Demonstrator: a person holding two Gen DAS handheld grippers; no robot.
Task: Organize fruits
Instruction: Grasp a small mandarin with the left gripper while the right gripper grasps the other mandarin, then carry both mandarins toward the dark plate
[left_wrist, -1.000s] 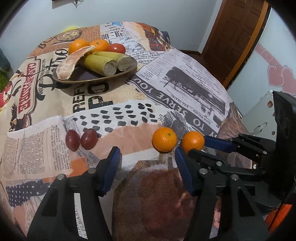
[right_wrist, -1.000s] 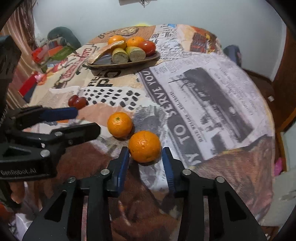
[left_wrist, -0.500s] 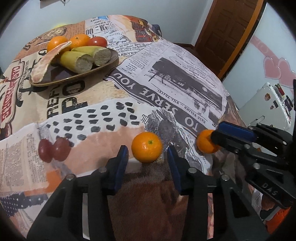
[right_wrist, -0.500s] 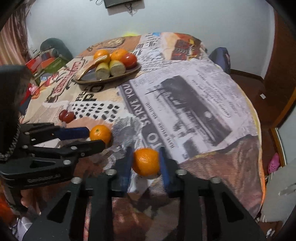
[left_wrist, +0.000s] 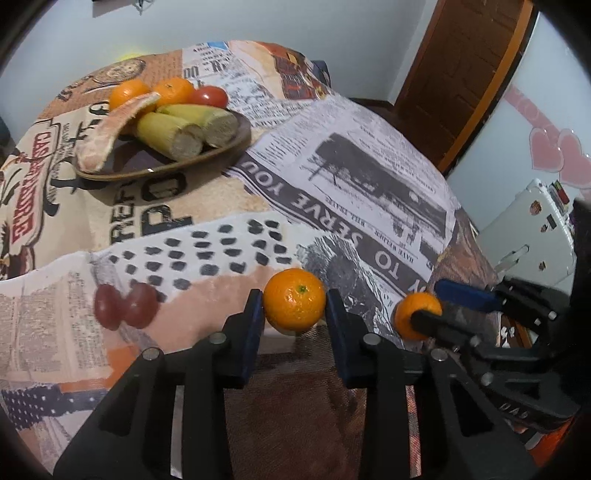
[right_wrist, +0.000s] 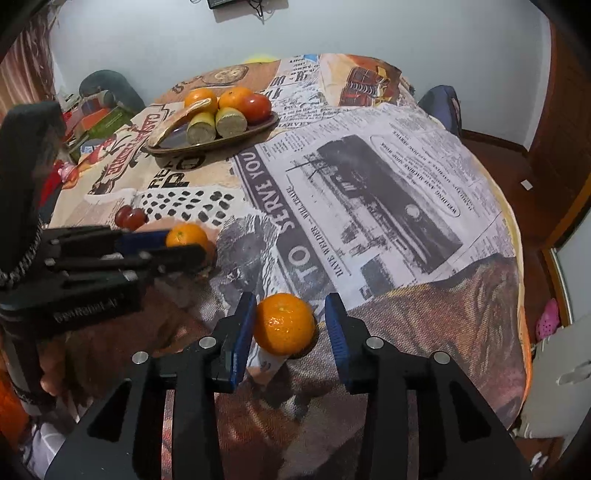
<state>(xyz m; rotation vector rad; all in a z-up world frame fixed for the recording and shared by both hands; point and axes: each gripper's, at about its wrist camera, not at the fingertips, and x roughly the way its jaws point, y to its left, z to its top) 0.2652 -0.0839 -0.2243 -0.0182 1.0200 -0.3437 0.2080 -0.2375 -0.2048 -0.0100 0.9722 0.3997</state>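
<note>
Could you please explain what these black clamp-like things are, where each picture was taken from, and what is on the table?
No robot arm here: a person holds a two-finger clamp in each hand, each with a fisheye camera looking along its fingers. The left view shows the left tool closed on an orange; the right tool appears at its right edge. The right view shows the right tool around a second orange, one blue pad touching, a small gap at the other. On the newspaper-print tablecloth lie two red grapes and a brown plate with oranges, a tomato, two cut yellow-green pieces and a citrus wedge.
</note>
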